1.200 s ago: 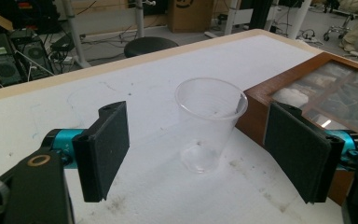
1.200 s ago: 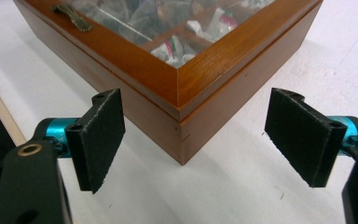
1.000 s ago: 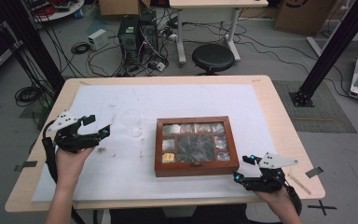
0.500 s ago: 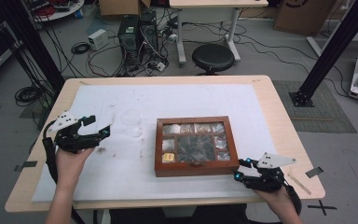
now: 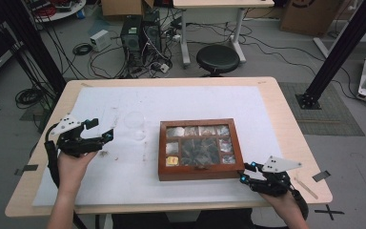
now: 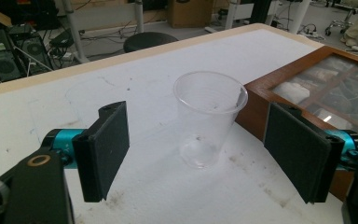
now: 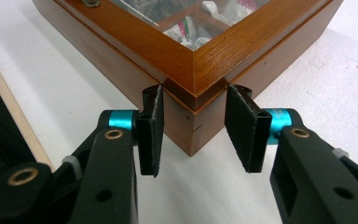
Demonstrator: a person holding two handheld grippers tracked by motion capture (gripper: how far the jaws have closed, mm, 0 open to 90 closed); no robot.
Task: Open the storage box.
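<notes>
The left gripper [image 6: 196, 158], jaws spread, should centre on the clear plastic cup [image 6: 208, 116]; right gripper [image 7: 193, 133], jaws spread, straddles the glass-lidded wooden box [image 7: 205, 60] corner.

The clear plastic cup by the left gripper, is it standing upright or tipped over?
Upright: the clear plastic cup stands on its base, open rim facing up, on the white table cover.
</notes>
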